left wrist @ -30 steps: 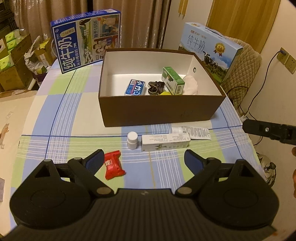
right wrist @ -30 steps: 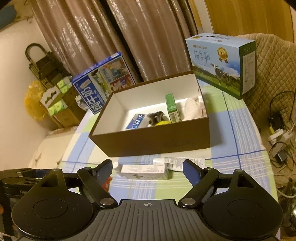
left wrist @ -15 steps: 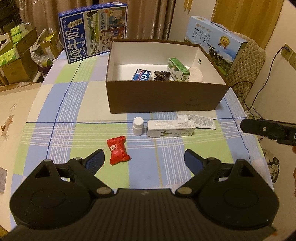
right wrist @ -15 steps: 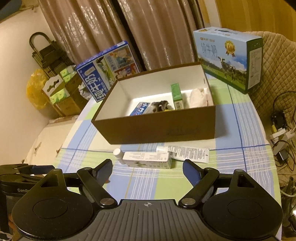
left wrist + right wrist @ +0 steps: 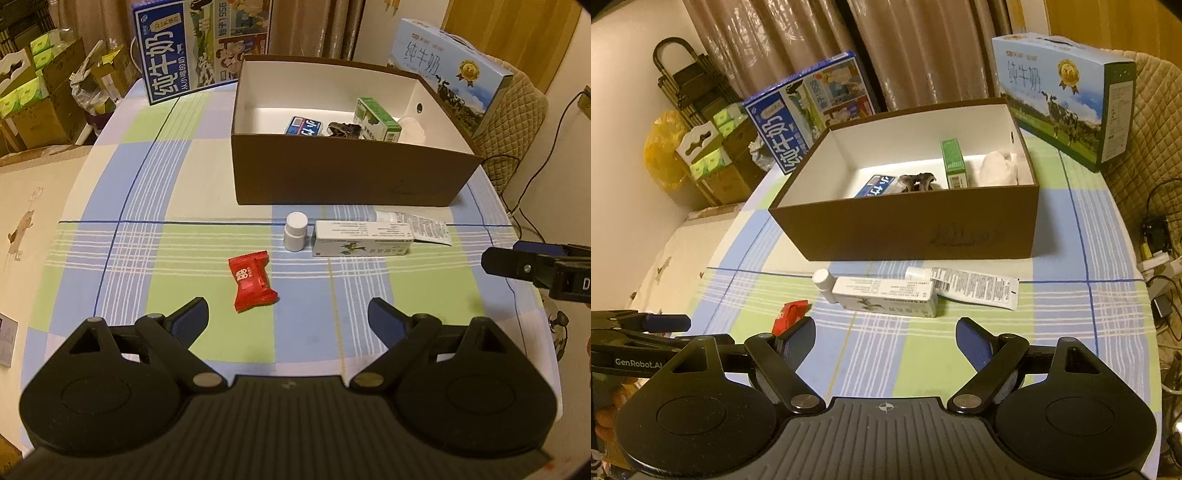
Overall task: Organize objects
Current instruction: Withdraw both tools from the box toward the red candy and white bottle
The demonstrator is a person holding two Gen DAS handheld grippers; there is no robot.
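Both grippers gape, holding nothing — left gripper (image 5: 286,319) with red candy (image 5: 252,280) just ahead of its fingers, right gripper (image 5: 885,338) behind the white carton (image 5: 886,297).

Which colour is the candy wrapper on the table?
Red candy wrapper, clearest in the left wrist view.

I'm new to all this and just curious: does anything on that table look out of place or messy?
Nothing is spilled or broken. Four items lie loose in front of the brown box: a red candy packet, small white bottle, long white carton and a tube partly under it.
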